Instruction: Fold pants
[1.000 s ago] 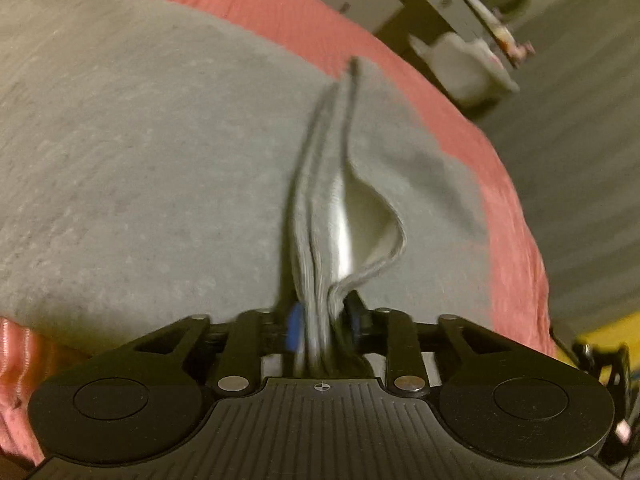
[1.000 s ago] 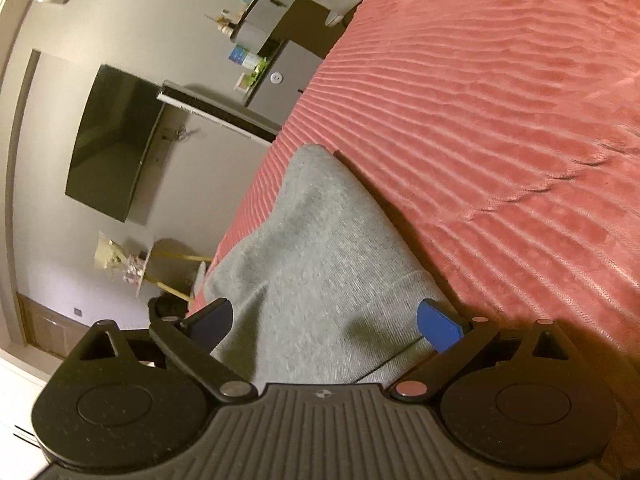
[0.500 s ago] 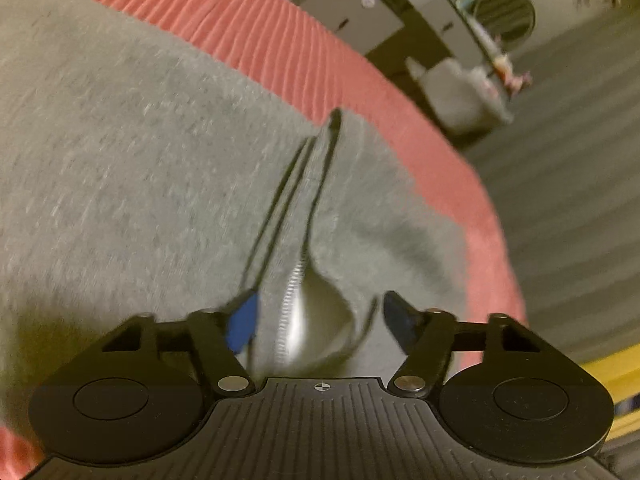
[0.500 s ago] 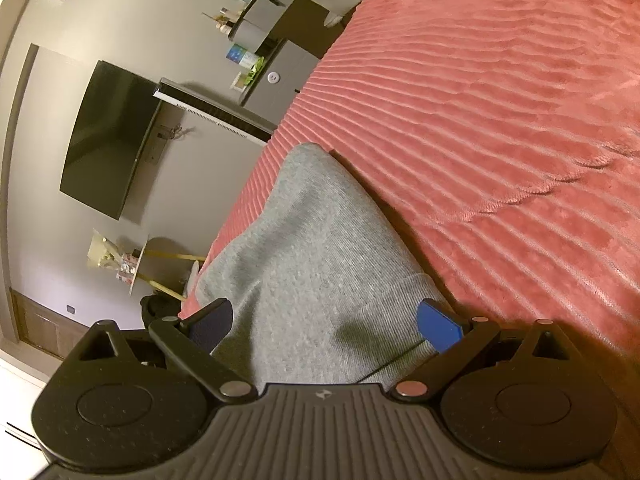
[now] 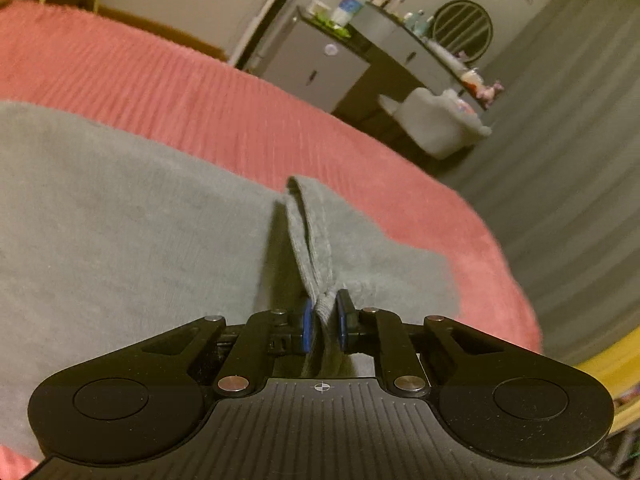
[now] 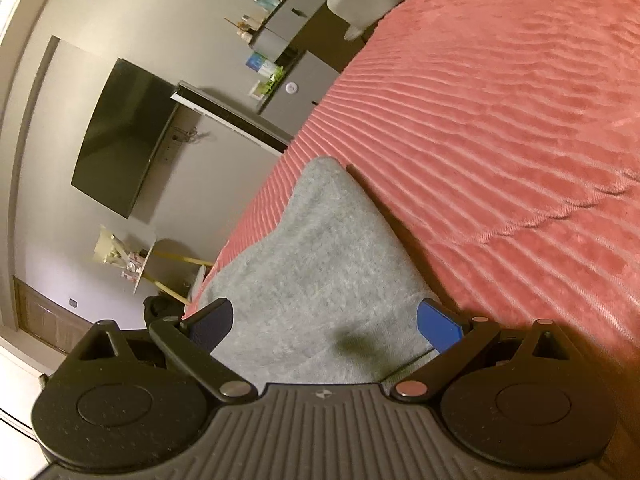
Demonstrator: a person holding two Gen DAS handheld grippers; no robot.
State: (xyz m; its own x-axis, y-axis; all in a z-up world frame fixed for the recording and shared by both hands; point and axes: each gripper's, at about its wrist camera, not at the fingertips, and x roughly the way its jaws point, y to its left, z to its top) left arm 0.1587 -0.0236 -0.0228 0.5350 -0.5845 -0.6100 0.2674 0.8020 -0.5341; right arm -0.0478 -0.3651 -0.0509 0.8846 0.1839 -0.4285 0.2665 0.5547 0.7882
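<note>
Grey knit fabric pants [image 5: 120, 220] lie spread on a ribbed coral-pink bedspread [image 5: 180, 92]; the bulk of the cloth fills the left and near part of the left wrist view. A narrow raised fold of the grey fabric runs from the far middle toward the left gripper [image 5: 325, 322]. Its two blue-padded black fingers are drawn nearly together and pinch that fold between them; the cloth bunches at the pads.

Right wrist view: right gripper [image 6: 326, 322] is spread wide, fingers well apart, nothing between the pads. It sits over the near end of the grey pants [image 6: 316, 264], which narrow toward a rounded far tip. A small dark shadow falls on the cloth just beyond the gripper body. Whether the fingertips touch the fabric, cannot tell.

Bedspread [image 6: 500, 120] runs off to the right and far. Beyond the bed edge: flat black wall-mounted screen [image 6: 120, 140] on the left, a grey cabinet [image 6: 296, 80] with small bottles on top.
</note>
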